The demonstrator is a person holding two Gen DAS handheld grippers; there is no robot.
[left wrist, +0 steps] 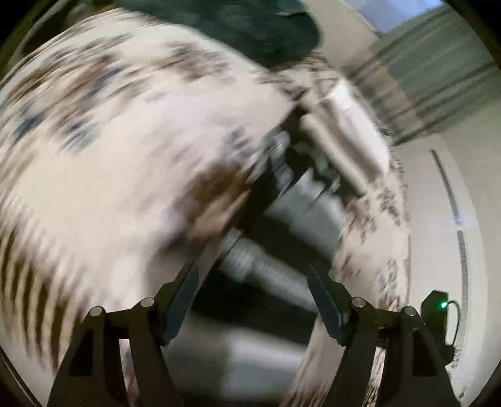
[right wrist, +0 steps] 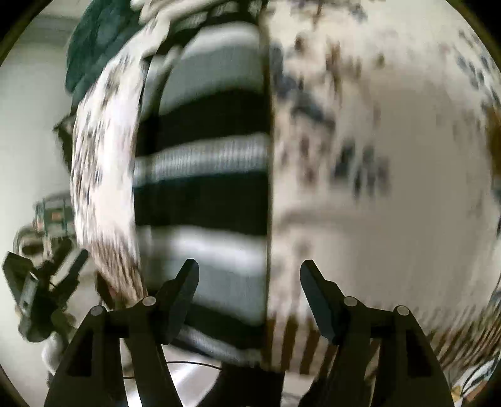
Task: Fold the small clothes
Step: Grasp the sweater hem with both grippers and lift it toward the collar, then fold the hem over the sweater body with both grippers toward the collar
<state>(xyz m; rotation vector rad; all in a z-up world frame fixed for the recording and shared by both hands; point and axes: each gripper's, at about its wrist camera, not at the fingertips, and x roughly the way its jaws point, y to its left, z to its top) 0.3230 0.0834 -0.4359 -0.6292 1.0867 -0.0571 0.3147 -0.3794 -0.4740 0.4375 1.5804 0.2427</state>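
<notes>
A white garment with brown and blue print (left wrist: 103,150) fills the left of the blurred left wrist view. It also fills the right of the right wrist view (right wrist: 375,175), with a straight edge down the middle. A grey, black and white striped knit piece (right wrist: 203,175) lies beside it, and shows in the left wrist view (left wrist: 266,272). My left gripper (left wrist: 252,281) is open over the striped piece. It also appears at the far left of the right wrist view (right wrist: 59,275). My right gripper (right wrist: 249,278) is open at the printed garment's edge, holding nothing.
A dark green garment (left wrist: 260,28) lies at the far side, also in the right wrist view (right wrist: 100,40). A white table surface (left wrist: 438,194) shows at the right, with a small black device with a green light (left wrist: 438,310).
</notes>
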